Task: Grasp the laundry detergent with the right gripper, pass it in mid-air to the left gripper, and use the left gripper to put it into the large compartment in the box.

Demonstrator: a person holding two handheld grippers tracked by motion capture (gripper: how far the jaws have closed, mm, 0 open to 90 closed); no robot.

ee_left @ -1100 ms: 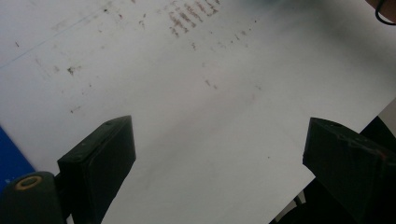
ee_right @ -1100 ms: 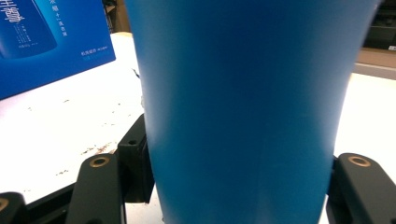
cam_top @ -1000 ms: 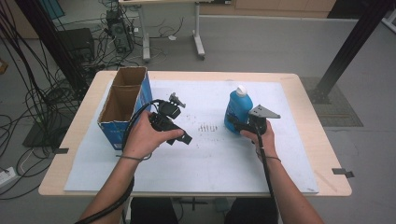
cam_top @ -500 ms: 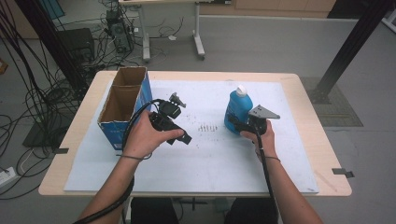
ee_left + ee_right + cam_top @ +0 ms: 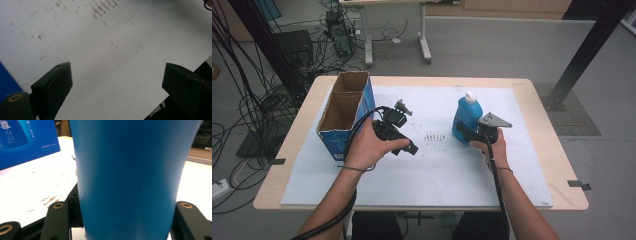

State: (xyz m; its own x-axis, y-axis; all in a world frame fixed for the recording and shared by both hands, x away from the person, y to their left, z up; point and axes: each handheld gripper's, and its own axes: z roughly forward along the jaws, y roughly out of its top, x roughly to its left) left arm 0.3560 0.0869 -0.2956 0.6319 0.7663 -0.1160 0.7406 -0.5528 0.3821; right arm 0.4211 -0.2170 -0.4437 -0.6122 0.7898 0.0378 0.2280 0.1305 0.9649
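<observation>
A blue bottle [image 5: 468,117] with a white cap stands upright on the white mat [image 5: 437,170], right of centre. My right gripper [image 5: 465,133] is shut on its lower body from the near side. In the right gripper view the bottle [image 5: 127,170] sits between the two black jaws of that gripper [image 5: 122,216], which press on its sides. My left gripper [image 5: 404,129] is held in the left hand above the mat's middle left. In its own view the left gripper [image 5: 117,80] is open, with only bare mat between the jaws.
An open cardboard box [image 5: 344,107] with blue outer walls stands at the table's left; the box [image 5: 27,137] also appears in the right gripper view. Brown specks [image 5: 434,136] mark the mat between the two grippers. Cables and desk legs lie on the floor beyond the table.
</observation>
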